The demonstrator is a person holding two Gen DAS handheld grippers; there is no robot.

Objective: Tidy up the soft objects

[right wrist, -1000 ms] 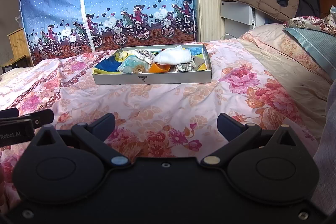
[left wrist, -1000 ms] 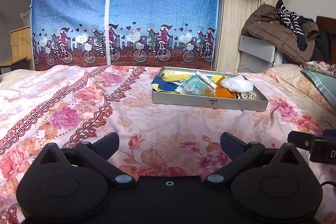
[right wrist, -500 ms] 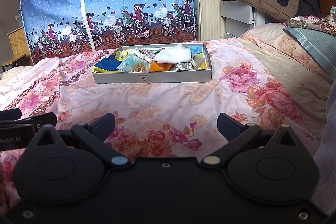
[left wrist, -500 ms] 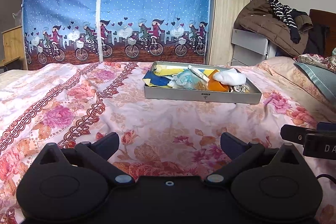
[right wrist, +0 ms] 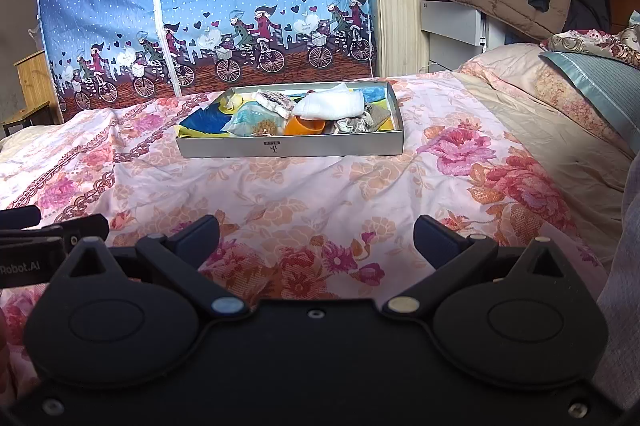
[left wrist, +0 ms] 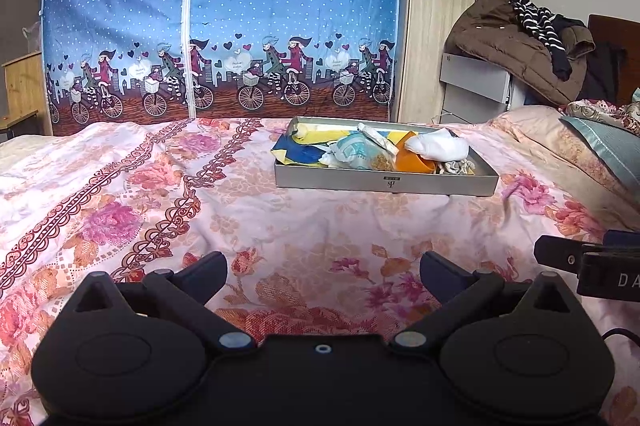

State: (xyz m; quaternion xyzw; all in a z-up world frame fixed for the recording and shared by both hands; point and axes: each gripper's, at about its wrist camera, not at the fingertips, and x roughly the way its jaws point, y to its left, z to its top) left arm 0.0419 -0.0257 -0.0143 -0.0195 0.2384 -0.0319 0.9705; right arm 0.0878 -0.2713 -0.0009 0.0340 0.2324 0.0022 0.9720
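Left wrist view: the left gripper (left wrist: 323, 268) is spread wide and empty above the floral bedspread (left wrist: 120, 194). The grey tray (left wrist: 386, 182) lies well ahead, holding the soft objects — a white cloth bundle (left wrist: 438, 146) on top.

Right wrist view: the right gripper (right wrist: 317, 232) is likewise released, holding nothing. The white cloth bundle (right wrist: 334, 105) is probably light and limp — pinch a raised fold at its crest, not a trailing edge.
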